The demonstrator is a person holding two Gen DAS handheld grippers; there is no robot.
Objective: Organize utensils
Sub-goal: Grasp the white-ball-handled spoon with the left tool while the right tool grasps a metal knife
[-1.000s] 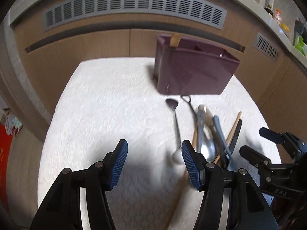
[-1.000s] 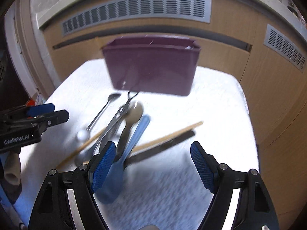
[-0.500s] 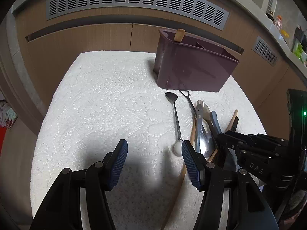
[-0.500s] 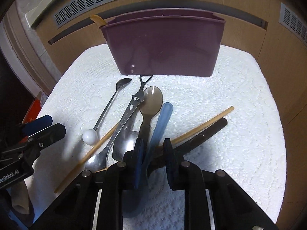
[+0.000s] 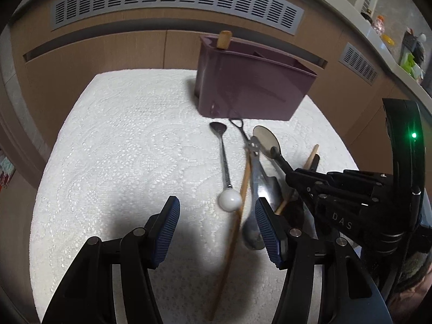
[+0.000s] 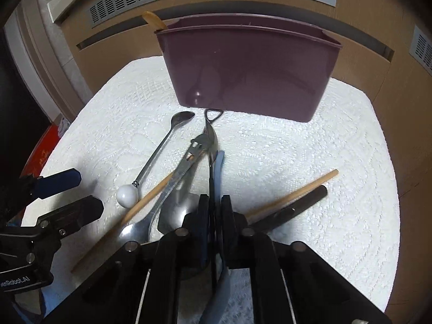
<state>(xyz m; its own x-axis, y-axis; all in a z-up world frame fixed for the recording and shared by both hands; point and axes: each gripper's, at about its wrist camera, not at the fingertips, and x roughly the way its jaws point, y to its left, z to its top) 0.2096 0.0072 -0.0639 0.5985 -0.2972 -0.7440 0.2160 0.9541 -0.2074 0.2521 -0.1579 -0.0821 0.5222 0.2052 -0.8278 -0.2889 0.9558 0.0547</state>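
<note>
- On the white lace cloth, a purple caddy stands at about 12 o'clock, with a wooden handle poking out of its left end.
- Just below the caddy, around the cloth's centre, lies the utensil pile: a little spoon with a white ball end, a wooden chopstick, a steel spoon and a metal opener-type tool, though it's hard to tell exactly what that one is.
- Off toward 3 o'clock, another wooden stick and a dark-handled utensil lie side by side.
- Right gripper comes in from 6 o'clock with its jaws pinched nearly shut on a dark thin-handled spoon, which is tipped up on edge. A pale blue utensil sits right alongside it; can't tell whether that one's caught in the pinch too.
- Left gripper hovers at about 8 o'clock from the pile with jaws about half apart and closing, nothing pressed between them. The chopstick runs through the gap underneath, lying on the cloth.
</note>
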